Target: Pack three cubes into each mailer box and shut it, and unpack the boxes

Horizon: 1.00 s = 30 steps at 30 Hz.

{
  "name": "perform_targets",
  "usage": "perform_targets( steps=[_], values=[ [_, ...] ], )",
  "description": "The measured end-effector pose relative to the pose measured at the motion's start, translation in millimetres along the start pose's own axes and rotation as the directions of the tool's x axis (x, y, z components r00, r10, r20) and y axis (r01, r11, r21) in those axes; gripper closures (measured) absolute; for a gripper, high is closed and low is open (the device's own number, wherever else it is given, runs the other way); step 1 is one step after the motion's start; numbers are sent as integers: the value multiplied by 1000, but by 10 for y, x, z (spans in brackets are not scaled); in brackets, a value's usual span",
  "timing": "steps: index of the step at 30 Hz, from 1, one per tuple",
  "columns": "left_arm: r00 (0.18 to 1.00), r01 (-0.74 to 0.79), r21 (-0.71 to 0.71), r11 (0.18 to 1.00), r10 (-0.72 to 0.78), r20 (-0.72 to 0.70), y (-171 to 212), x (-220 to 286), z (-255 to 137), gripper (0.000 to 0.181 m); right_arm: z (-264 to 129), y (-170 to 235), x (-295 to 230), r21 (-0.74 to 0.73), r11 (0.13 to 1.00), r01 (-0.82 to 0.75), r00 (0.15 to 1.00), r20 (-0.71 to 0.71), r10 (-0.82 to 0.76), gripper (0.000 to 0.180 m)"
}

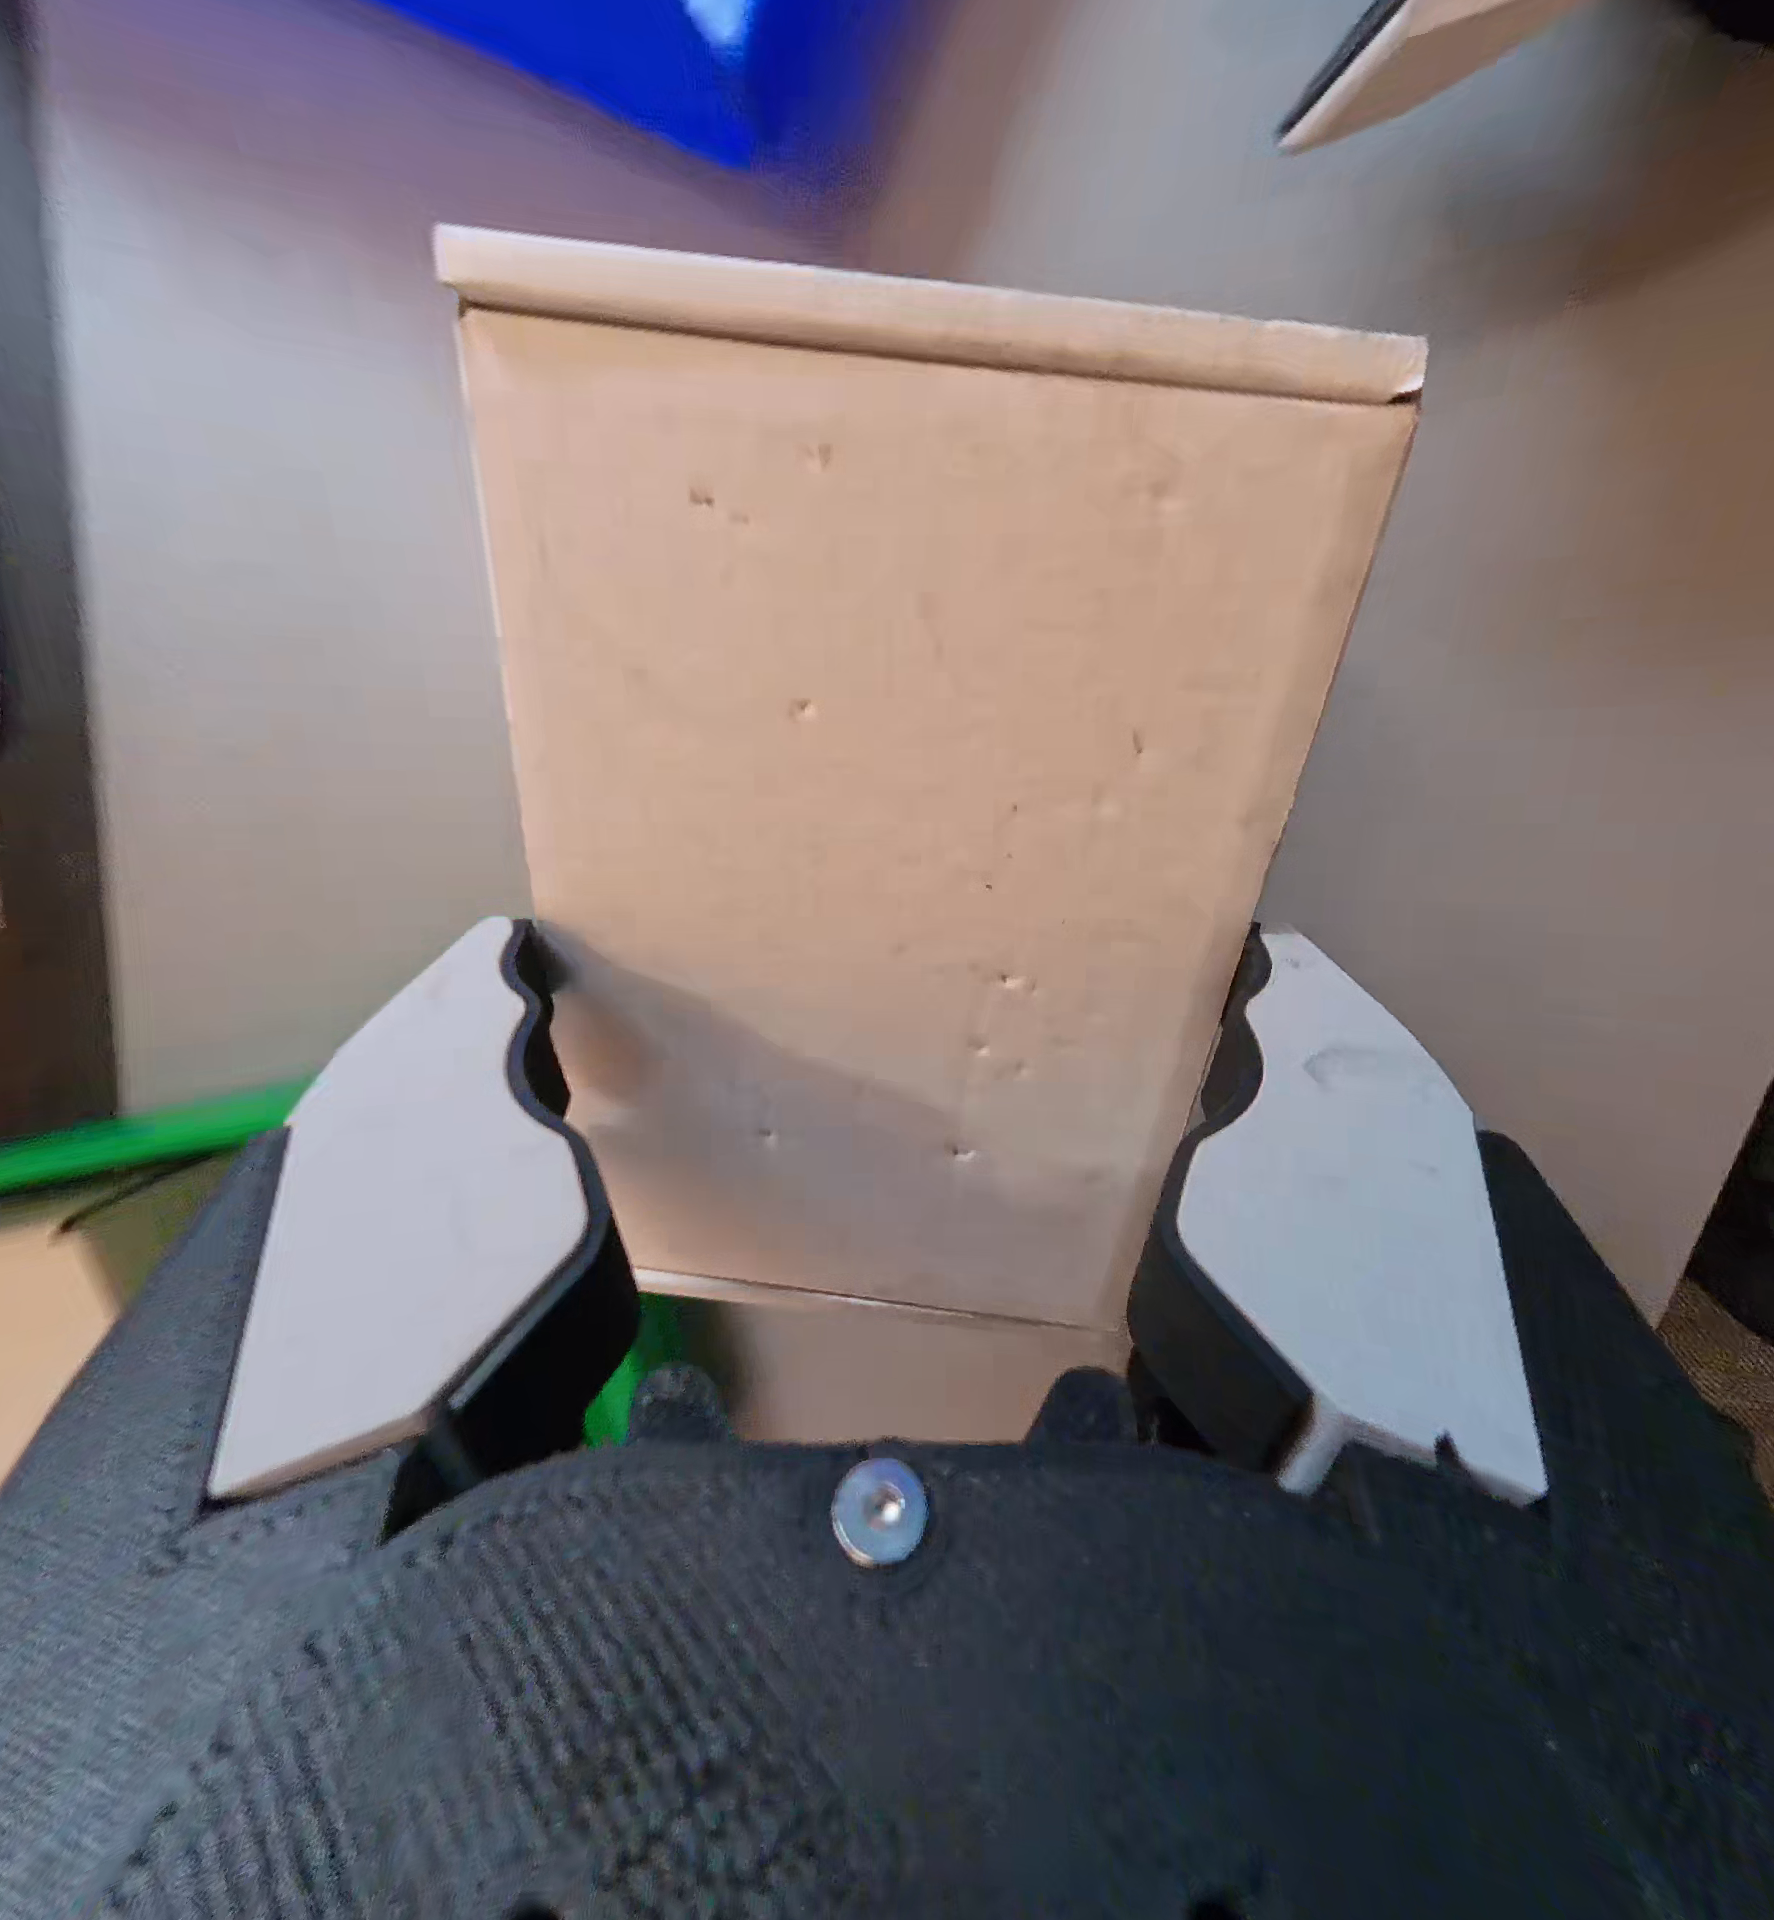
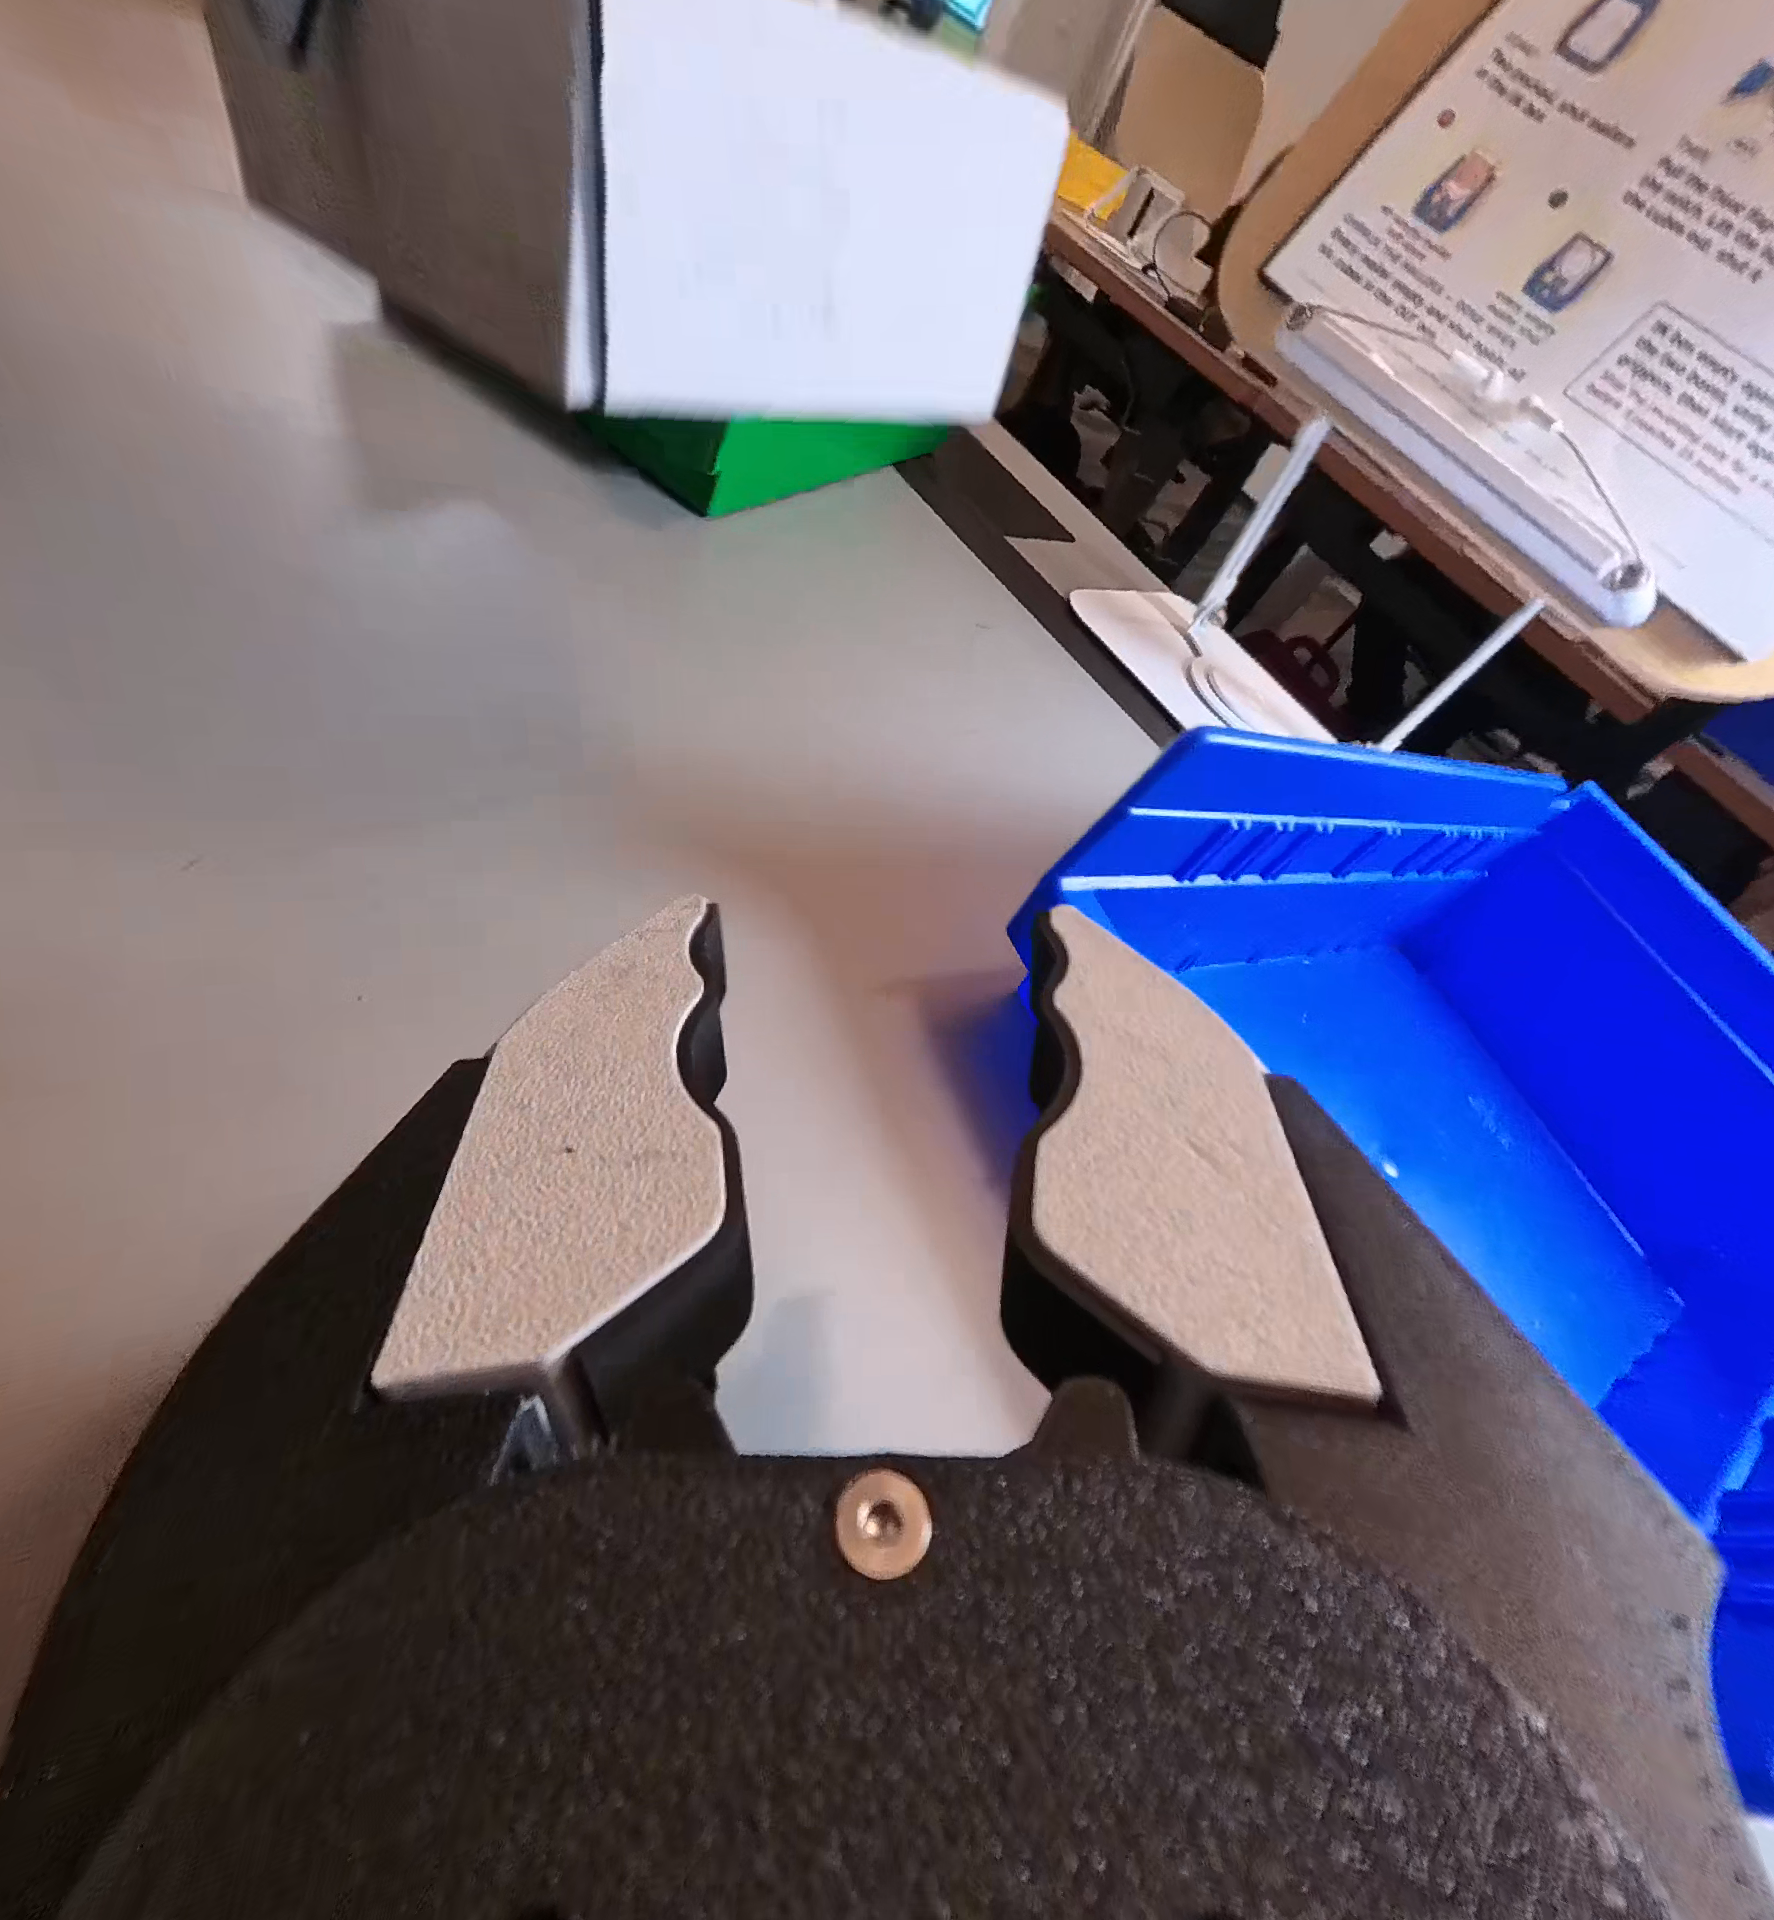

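Note:
My left gripper (image 1: 893,935) is shut on a closed, pale cardboard mailer box (image 1: 914,623), with one finger on each side wall of its near end. The lid is down and dented in places. The same box (image 2: 800,208) shows blurred in the right wrist view, held up above the table at the far side. My right gripper (image 2: 878,920) is open and empty, low over the grey table (image 2: 343,831), with its right finger beside the corner of the blue bin (image 2: 1330,790). No cubes are in sight.
A green bin (image 2: 789,462) stands on the table under the raised box and also shows in the left wrist view (image 1: 114,1143). Another cardboard box (image 1: 0,1340) lies at lower left. A stand with a printed sheet (image 2: 1589,312) is beyond the table's right edge. My hands' fingertips stand some 20 cm from each other.

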<state>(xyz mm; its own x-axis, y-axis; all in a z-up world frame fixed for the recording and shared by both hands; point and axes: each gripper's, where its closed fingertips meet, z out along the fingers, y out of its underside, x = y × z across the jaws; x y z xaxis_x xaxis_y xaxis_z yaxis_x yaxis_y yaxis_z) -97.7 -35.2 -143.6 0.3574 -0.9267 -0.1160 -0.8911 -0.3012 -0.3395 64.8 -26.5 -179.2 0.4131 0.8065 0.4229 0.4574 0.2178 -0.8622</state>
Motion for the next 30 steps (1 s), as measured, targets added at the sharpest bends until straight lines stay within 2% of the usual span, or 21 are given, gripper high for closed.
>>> perform_targets(
  steps=[5, 10, 17, 20, 23, 26, 30],
  values=[
    [995, -21, -1, 1000, 21, -101, -254, 447, 504, 59, 16, -13, -230, 14, 985, 171, 984, 52, -172, 112],
    [979, -4, -9, 1000, 2, -205, -378, 639, 728, 59, 64, -5, -384, 10, 921, 389, 921, 27, -389, 92],
    [970, 6, -9, 1000, -8, -244, -378, 699, 893, 59, 119, 105, -568, -40, 786, 617, 787, 27, -616, 89],
    [960, 43, 32, 999, -32, -278, -398, 703, 900, 59, 123, 108, -624, -32, 753, 657, 754, 31, -656, 96],
    [956, 89, 110, 990, -54, -290, -452, 675, 882, 62, 128, 140, -643, -28, 762, 647, 762, 52, -645, 105],
    [977, 68, 256, 964, -12, -214, -527, 638, 764, 71, 122, 148, -597, -29, 780, 625, 780, 56, -623, 105],
    [981, 54, 514, 856, 49, -185, -542, 734, 424, 76, 104, 155, -570, -21, 797, 604, 796, 63, -602, 105]
  ],
)
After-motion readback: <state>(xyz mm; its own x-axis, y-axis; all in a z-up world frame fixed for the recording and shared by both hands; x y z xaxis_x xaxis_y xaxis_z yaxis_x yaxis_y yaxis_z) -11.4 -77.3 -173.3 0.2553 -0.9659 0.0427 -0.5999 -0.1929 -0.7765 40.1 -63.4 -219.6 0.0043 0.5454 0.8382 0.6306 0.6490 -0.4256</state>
